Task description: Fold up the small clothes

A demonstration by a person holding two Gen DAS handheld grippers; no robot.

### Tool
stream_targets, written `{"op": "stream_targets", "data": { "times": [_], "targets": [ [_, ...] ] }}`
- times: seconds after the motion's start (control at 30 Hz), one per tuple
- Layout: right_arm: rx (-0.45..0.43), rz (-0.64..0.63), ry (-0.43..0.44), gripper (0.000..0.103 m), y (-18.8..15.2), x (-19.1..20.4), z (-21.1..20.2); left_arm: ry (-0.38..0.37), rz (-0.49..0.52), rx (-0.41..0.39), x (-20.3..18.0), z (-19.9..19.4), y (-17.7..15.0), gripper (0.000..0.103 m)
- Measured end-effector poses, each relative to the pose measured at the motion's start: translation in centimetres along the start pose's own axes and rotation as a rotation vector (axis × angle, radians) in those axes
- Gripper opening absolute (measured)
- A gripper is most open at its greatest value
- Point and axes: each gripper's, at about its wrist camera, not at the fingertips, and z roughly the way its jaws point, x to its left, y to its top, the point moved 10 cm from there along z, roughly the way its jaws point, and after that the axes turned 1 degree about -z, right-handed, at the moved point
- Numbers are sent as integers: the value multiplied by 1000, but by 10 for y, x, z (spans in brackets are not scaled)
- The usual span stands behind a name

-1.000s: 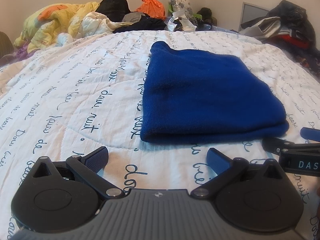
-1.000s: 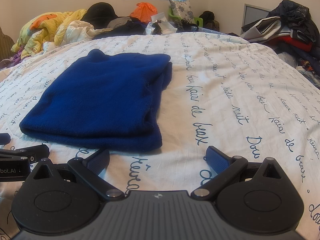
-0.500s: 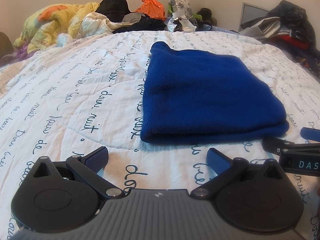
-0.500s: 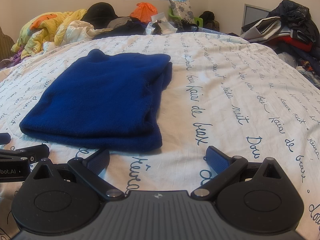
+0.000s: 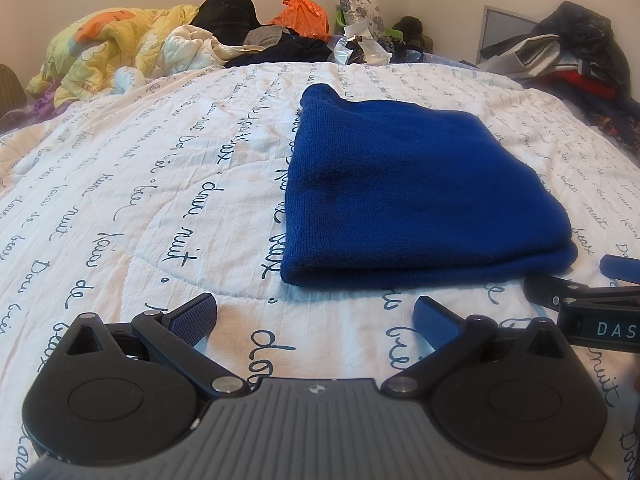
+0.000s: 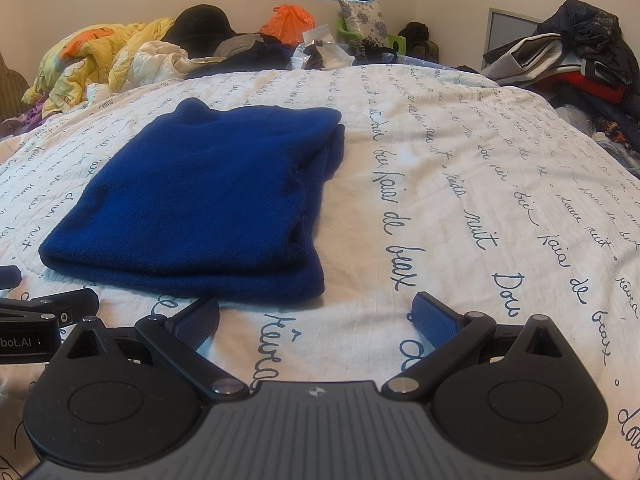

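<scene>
1. White quilted bedspread (image 5: 120,208), printed with dark cursive script, covers the bed and carries the work; a heap of bedding and clothes (image 5: 132,52) lies along its far edge, well apart from the action.
2. Blue knitted garment (image 5: 408,192) lies flat near the middle of the bed, already folded into a compact rectangle of several layers. The thick rounded fold faces the grippers; the stacked loose edges show along its right side in the right wrist view (image 6: 308,208). Judged by its look, it is soft, light and limp, not slippery and not fragile; the layers would likely slide apart if lifted by one ply alone.
3. Suggested hold: pinch through the whole stack at the two near corners, one gripper to each, so that the layers travel together.
4. Left gripper (image 5: 316,316) hovers just short of the near fold, jaws spread wide, holding nothing.
5. Right gripper (image 6: 316,320) sits beside it, level with the garment's near right corner, likewise spread and empty.
</scene>
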Motion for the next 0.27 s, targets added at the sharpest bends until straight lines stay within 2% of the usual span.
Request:
{"op": "stream_targets", "data": {
  "times": [0.27],
  "targets": [
    [1, 1, 1, 103, 0, 0, 0, -5, 32, 6, 1, -4, -1, 103]
  ]
}}
